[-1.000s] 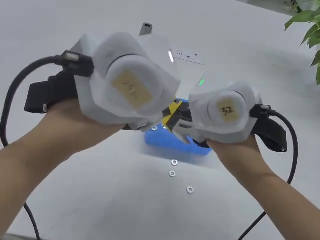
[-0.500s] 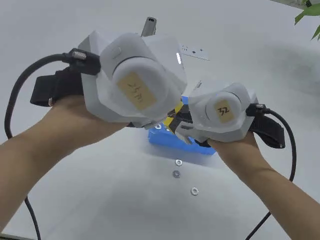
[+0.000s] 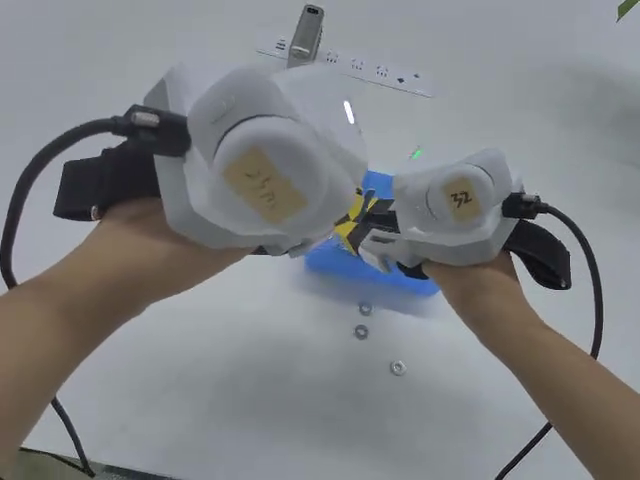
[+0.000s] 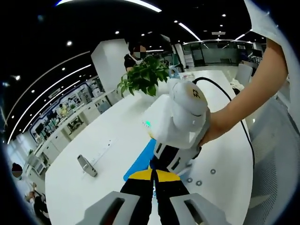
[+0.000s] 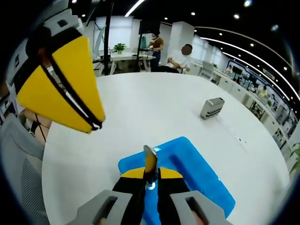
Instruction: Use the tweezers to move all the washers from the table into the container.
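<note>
Blue container (image 5: pixel 199 174) sits directly under the right gripper (image 5: pixel 150 177), whose jaws are clamped on the tweezers (image 5: pixel 150 161), tips pointing out over it. Three washers (image 3: pixel 361 332) lie loose on the white surface (image 3: pixel 230 390) in a rough line just off the container's near edge, toward the person. That puts them behind and below the tweezers' tips, not ahead. Right gripper is the nearer one; it likely needs to pull back and tip down. Left gripper (image 4: pixel 154 177) hovers beside it above the container, jaws closed, nothing visible between them.
</note>
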Tool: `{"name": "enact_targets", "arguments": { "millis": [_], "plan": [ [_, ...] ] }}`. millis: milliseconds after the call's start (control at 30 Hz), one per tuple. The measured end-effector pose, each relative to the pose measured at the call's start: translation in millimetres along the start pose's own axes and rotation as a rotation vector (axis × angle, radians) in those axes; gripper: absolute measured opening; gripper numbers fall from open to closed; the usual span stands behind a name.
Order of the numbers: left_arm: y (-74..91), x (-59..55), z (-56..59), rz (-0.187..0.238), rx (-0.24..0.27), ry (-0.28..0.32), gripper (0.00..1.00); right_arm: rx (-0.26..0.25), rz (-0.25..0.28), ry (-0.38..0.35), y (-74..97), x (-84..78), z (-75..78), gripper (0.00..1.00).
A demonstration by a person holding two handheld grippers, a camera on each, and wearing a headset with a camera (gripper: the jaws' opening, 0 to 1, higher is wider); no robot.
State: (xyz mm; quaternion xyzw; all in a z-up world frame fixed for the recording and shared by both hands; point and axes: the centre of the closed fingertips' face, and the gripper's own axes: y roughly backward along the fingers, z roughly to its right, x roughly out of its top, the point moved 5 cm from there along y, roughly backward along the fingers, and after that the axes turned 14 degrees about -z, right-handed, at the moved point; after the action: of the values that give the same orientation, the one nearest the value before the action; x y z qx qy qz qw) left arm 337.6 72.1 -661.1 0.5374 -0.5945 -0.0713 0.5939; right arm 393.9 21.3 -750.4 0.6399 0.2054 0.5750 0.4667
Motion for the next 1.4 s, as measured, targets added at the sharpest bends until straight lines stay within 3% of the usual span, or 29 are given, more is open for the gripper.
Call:
{"name": "enact_targets", "arguments": {
  "millis": [100, 233, 367, 433, 567, 667, 1033, 1300, 1400],
  "plan": [
    [-1.2, -16.4, 6.8, -0.019, -0.028, 0.11, 0.0, 0.01, 0.004, -0.026, -4.6, -2.0, 3.2, 0.05],
    [2.5, -21.5, 14.3, 0.009, -0.055, 0.198, 0.0, 0.013, 0.005, -0.049, -7.1, -3.6, 4.6, 0.05],
    [3.4, -25.8, 20.1, 0.003, -0.06, 0.211, 0.0, 0.018, 0.005, -0.064, -7.5, -4.1, 4.3, 0.05],
    [5.7, -27.1, 22.1, 0.009, -0.048, 0.236, 0.0, 0.017, 0.003, -0.066, -7.7, -4.5, 4.5, 0.05],
    [11.5, -30.1, 28.2, 0.035, -0.071, 0.304, 0.0, 0.026, 0.001, -0.085, -7.2, -4.4, 4.1, 0.05],
    [16.7, -34.4, 32.2, 0.044, -0.064, 0.345, 0.09, 0.027, 0.001, -0.094, -6.7, -4.4, 3.9, 0.06],
    [29.0, -50.0, 38.5, 0.037, -0.02, 0.434, 0.36, 0.029, -0.001, -0.101, -3.0, -3.7, 2.1, 0.06],
    [31.5, -40.6, 32.4, 0.054, 0.003, 0.428, 0.54, 0.028, 0.021, -0.132, 8.2, -1.3, 4.6, 0.06],
    [32.4, -32.5, 27.8, 0.068, 0.001, 0.41, 0.53, 0.014, 0.031, -0.121, 17.7, 0.6, 2.8, 0.06]
  ]
}}
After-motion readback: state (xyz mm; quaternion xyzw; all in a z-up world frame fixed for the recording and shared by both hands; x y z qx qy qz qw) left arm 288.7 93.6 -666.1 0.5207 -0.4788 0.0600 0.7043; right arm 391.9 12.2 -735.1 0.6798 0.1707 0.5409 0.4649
